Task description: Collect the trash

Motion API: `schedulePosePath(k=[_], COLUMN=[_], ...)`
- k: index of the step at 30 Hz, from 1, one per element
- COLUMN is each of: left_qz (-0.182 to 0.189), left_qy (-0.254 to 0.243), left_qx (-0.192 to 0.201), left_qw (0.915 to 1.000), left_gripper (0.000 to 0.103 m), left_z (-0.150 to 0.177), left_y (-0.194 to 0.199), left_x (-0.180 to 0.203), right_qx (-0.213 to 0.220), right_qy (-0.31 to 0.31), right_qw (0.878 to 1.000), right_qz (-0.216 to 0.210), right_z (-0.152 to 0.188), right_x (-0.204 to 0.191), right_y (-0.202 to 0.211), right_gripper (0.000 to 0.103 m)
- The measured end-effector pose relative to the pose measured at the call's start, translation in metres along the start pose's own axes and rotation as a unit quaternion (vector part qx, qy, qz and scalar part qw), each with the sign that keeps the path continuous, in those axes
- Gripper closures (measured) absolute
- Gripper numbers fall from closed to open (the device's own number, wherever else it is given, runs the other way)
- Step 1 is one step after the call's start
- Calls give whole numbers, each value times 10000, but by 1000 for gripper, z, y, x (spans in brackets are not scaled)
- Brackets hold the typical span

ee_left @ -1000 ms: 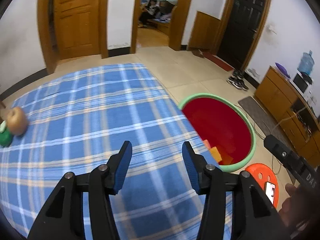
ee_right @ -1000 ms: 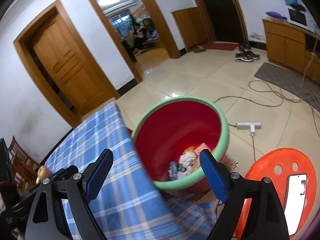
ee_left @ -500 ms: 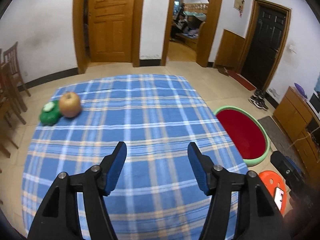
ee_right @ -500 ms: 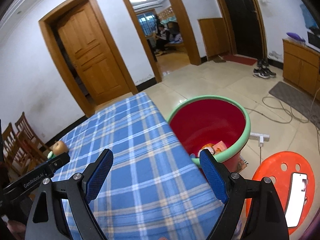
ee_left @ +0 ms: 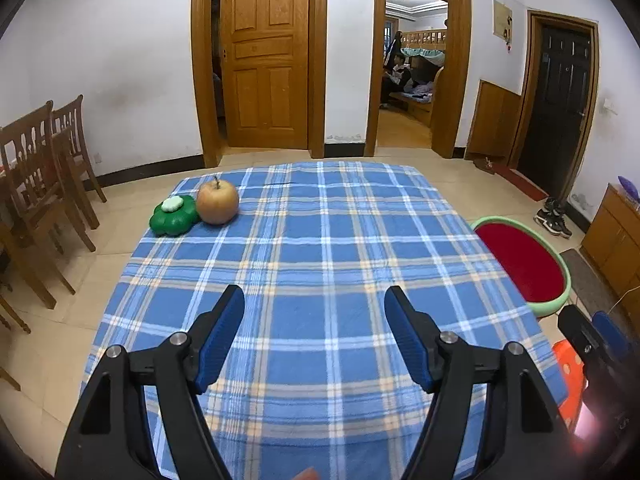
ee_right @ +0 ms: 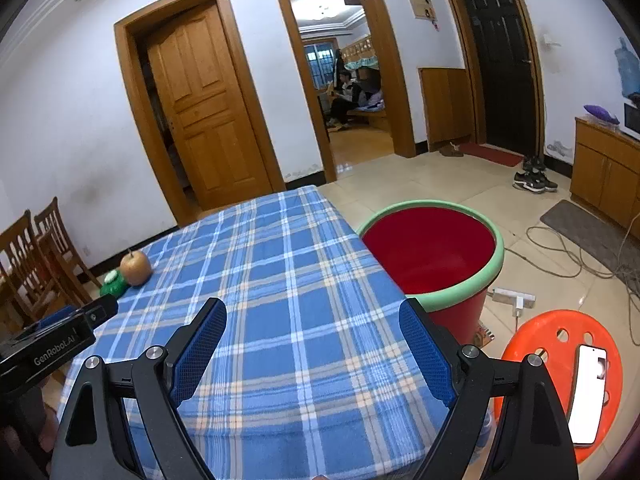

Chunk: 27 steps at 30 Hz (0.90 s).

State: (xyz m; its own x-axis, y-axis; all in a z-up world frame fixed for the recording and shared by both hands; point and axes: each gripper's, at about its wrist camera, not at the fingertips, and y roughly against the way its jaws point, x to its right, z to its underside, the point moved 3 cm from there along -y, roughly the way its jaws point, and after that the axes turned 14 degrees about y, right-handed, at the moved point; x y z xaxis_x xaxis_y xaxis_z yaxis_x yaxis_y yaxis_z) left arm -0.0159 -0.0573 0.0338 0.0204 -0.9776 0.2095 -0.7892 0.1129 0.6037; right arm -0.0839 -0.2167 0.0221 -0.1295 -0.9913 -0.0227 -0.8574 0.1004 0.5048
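Observation:
A red bin with a green rim (ee_left: 524, 264) (ee_right: 432, 252) stands on the floor at the right side of a table with a blue plaid cloth (ee_left: 320, 264) (ee_right: 280, 300). Its contents are hidden from here. An apple (ee_left: 217, 202) (ee_right: 136, 267) and a green flower-shaped object (ee_left: 175, 215) (ee_right: 113, 283) sit at the table's far left corner. My left gripper (ee_left: 314, 334) is open and empty above the near part of the table. My right gripper (ee_right: 312, 350) is open and empty above the near right part of the table, left of the bin.
An orange stool (ee_right: 560, 380) with a phone (ee_right: 588, 392) on it stands near the bin at the right. A power strip (ee_right: 514, 298) and cables lie on the floor. Wooden chairs (ee_left: 44, 168) stand to the left. Doors and a cabinet (ee_right: 604, 176) line the walls.
Both grippers have pulled back and up from the bin and swung left over the table. The apple and green object have come into full view. Both stay open.

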Motion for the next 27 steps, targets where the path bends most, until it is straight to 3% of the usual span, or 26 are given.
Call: schedulePosePath(k=[8, 27], left_qz=[-85, -63], left_qy=[-94, -48], left_qx=[-80, -154], left_qw=[9999, 9999], left_gripper=[31, 31], left_z=[18, 23], left_y=[-5, -12], left_x=[-3, -4], right_qx=[-65, -183], right_qy=[-37, -96], right_qw=[10000, 9998], right_qz=[20, 2], right_z=[10, 18], right_x=[1, 3], right_y=[-2, -8], right_gripper=[14, 14])
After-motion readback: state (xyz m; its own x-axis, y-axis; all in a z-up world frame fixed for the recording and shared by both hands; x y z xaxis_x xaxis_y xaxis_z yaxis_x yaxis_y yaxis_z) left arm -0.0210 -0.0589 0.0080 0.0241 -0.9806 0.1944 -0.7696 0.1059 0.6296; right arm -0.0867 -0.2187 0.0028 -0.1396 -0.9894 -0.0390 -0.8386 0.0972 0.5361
